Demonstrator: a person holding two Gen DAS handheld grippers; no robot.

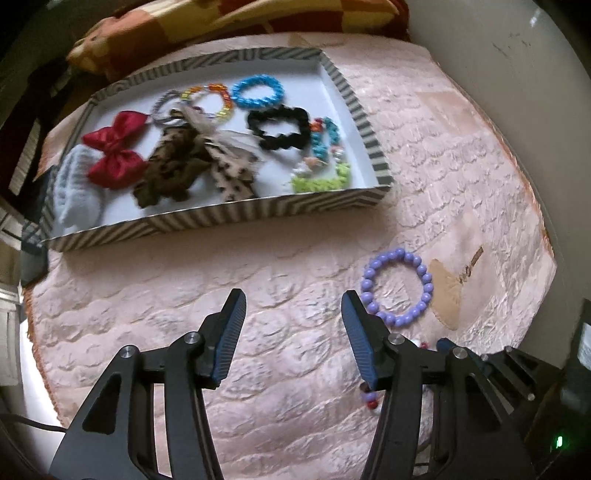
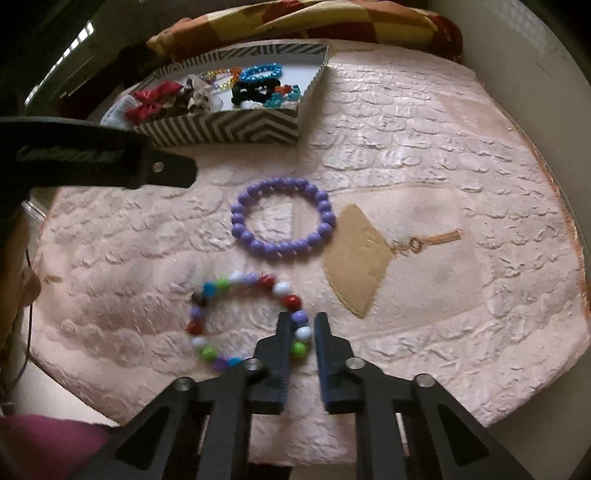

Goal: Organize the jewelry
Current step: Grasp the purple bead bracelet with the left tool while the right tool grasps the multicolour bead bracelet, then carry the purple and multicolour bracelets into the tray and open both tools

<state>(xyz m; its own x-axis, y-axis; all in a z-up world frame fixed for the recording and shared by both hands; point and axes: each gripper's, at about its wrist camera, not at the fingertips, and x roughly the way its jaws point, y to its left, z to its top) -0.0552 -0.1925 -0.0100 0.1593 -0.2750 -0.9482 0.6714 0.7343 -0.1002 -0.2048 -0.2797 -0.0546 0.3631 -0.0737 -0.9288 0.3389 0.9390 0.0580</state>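
A purple bead bracelet [image 1: 397,254] [image 2: 280,248] lies flat on the pink quilted cloth [image 1: 295,258]. My left gripper [image 1: 293,299] hangs open over bare cloth, its right finger just left of that bracelet and nothing between the pads. Nearer to me lies a multicoloured bead bracelet [image 2: 201,299]. My right gripper [image 2: 303,315] points down onto its right side, jaws narrow and shut on the purple, white and green beads there. A striped tray [image 1: 221,218] [image 2: 221,127] at the back holds several bracelets, scrunchies and a red bow [image 1: 114,147].
A tan embroidered fan patch [image 2: 354,266] marks the cloth right of the bracelets. A red and yellow checked blanket [image 2: 295,22] lies behind the tray. A pale wall [image 1: 498,74] runs along the right. The cloth's edge drops off at left and front.
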